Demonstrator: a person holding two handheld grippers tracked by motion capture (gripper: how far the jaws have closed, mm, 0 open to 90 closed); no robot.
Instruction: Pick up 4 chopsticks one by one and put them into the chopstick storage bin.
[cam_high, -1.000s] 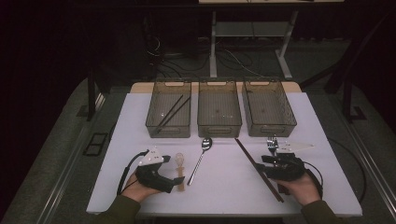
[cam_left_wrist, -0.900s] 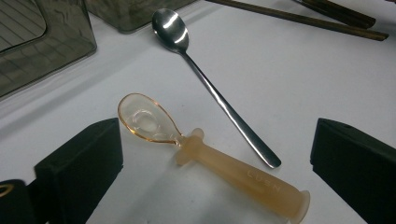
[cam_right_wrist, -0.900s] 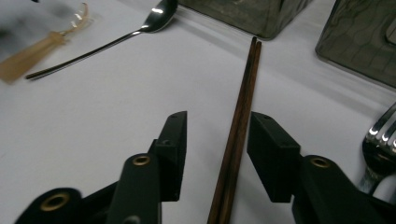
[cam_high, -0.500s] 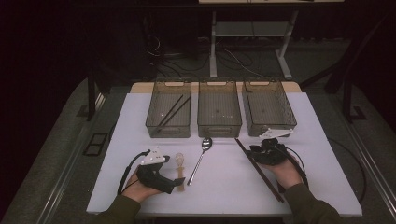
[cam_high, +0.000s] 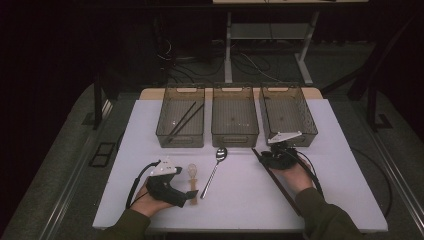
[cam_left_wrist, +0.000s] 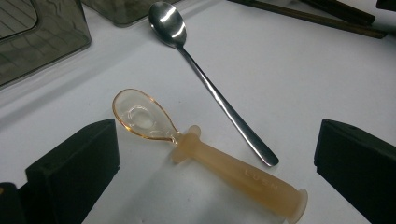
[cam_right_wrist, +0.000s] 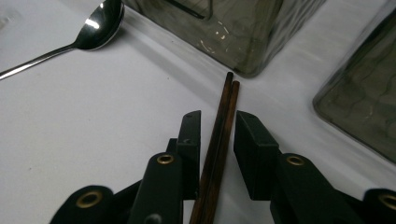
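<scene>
Right gripper (cam_right_wrist: 218, 126) straddles the pair of dark chopsticks (cam_right_wrist: 219, 140) near their far tips, its jaws parted with a narrow gap on either side of the sticks, so nothing is grasped yet; left gripper (cam_left_wrist: 210, 168) rests spread wide over the amber plastic spoon (cam_left_wrist: 205, 154), which lies flat between its jaws without touching either. Just ahead of the right gripper stand three smoky bins on the white table (cam_high: 350, 165); the left bin (cam_high: 181, 119), well off to its left, already holds dark sticks, the middle bin (cam_high: 234, 116) and right bin (cam_high: 287, 114) look bare. A metal spoon (cam_high: 214, 170) lies between the two grippers, just beside the amber one. Judging from this, the step in hand is the pick-up of the chopsticks; the next move calls for closing squarely on both sticks together, since a skewed pinch could let one roll free, then lifting level before carrying them leftward.
</scene>
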